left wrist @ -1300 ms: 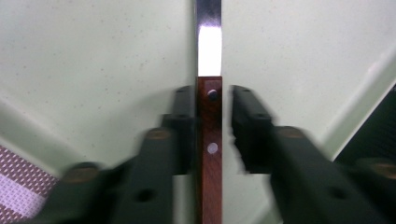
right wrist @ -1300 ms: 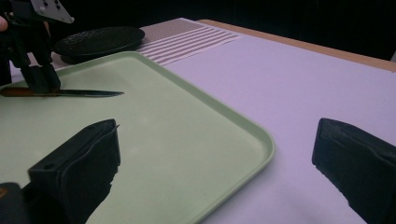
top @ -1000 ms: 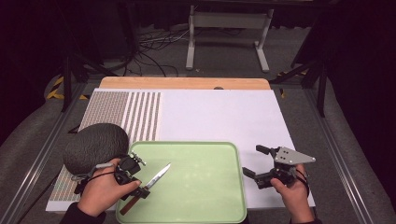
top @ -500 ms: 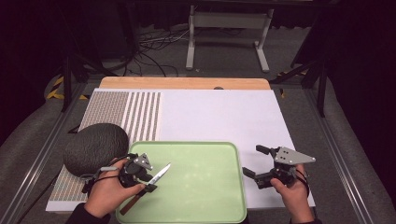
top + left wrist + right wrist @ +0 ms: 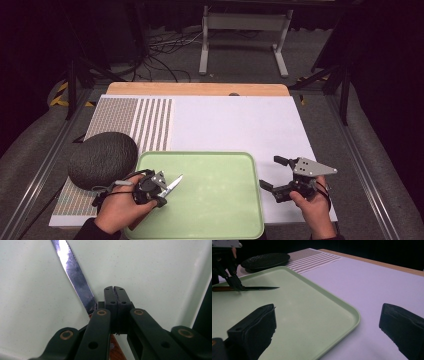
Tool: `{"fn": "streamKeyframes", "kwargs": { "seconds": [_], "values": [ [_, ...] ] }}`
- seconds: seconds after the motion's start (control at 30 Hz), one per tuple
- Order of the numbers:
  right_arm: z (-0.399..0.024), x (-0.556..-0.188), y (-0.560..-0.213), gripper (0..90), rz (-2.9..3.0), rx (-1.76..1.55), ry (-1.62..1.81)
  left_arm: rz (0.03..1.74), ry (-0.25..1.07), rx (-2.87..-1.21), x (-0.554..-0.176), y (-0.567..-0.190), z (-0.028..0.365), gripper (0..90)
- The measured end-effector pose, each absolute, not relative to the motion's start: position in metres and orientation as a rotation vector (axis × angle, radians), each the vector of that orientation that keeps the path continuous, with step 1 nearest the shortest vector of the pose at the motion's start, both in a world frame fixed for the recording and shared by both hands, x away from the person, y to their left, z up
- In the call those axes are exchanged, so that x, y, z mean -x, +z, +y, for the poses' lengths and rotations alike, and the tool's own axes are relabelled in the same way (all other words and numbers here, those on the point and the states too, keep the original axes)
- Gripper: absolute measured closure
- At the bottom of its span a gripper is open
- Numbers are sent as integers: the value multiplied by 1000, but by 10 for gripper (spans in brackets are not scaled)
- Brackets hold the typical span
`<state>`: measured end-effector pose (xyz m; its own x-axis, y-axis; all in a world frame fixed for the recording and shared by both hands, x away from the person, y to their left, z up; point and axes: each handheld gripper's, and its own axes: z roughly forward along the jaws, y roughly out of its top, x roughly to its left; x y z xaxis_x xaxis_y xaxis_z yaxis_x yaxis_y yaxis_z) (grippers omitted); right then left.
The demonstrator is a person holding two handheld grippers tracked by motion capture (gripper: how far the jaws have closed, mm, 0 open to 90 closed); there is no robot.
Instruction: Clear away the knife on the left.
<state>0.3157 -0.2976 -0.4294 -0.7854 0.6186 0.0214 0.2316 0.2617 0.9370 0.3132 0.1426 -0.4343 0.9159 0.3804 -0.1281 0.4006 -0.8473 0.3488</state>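
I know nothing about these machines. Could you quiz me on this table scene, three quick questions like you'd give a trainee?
1. Multiple choice: what colour is the tray under the knife? A) white B) green C) black
2. Short answer: which stand wide open, the left tongs or the right tongs?
3. True or false: the dark round object sits on the tray.

Key: 1 B. 2 The right tongs; the left ones are shut, with the knife's blade running beside them. 3 False; it lies off the tray, to its left on the striped mat.
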Motion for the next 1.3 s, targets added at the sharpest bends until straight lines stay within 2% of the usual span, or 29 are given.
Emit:
{"fn": "streamKeyframes", "kwargs": {
  "seconds": [1.3],
  "values": [
    [-300, -316, -431, 17, 2190, -786, 1531, 674, -89, -2692, -321, -440, 166, 900]
  ]
}}
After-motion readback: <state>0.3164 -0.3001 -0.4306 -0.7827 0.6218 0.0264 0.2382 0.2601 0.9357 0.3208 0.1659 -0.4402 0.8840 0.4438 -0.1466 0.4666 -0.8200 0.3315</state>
